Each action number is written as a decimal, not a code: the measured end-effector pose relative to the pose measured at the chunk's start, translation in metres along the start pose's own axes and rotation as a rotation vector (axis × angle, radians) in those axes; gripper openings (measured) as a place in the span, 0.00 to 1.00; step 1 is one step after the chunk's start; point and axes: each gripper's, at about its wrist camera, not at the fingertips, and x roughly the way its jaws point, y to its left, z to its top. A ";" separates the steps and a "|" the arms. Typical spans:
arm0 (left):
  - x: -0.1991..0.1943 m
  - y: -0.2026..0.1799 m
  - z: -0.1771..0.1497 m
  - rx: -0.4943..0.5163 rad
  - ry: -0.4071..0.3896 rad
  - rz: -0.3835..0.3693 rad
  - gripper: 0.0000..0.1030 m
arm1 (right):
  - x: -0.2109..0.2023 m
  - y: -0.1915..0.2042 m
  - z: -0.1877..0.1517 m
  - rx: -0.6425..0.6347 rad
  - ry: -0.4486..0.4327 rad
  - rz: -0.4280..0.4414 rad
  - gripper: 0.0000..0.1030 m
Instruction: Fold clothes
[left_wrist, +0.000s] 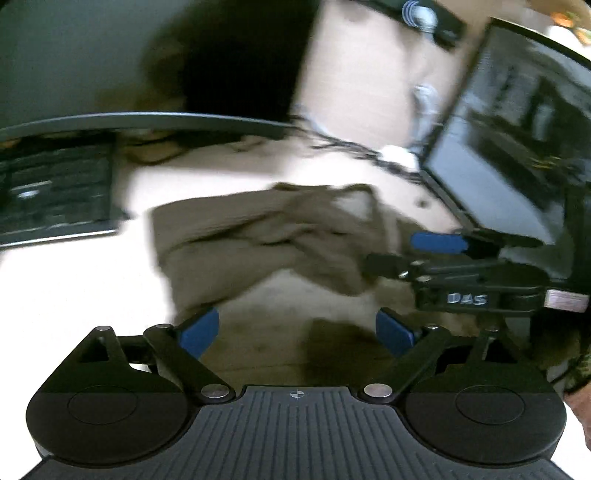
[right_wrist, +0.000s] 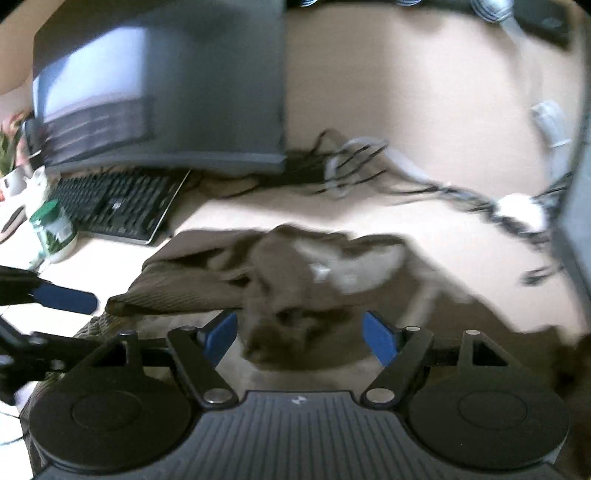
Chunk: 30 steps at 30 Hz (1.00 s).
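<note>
Left wrist view is showing the left gripper (left_wrist: 297, 328) hovering with its blue-padded fingers spread wide apart, nothing between them, above a pale tabletop (left_wrist: 74, 280). Just ahead, a crumpled brown ribbed-fabric garment (left_wrist: 258, 236) is lying bunched in the middle of the table, a paler inner lining showing at its top. The right gripper (left_wrist: 399, 254) is reaching in from the right, its blue pads touching or very near the cloth; motion blur is hiding whether it is pinching anything.

Right wrist view is showing the right gripper's (right_wrist: 299, 332) fingers standing apart, with a blurred fold of the garment rising between them but not clamped.

The cloth is looking soft, light and floppy, likely to sag and slide, so taking it at a hem or corner edge seems best.

Only the right view is showing a black keyboard (right_wrist: 114, 203) and a green-lidded white jar (right_wrist: 53, 230) at left.
</note>
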 end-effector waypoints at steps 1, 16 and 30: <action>-0.002 0.005 0.000 -0.002 -0.001 0.026 0.93 | 0.013 0.004 0.002 0.002 0.015 0.016 0.69; 0.018 0.015 0.019 0.071 0.006 0.101 0.93 | -0.045 -0.061 0.027 0.246 0.034 -0.036 0.27; 0.054 -0.007 0.036 0.099 0.052 -0.048 0.94 | -0.011 -0.043 -0.023 0.235 0.134 -0.062 0.54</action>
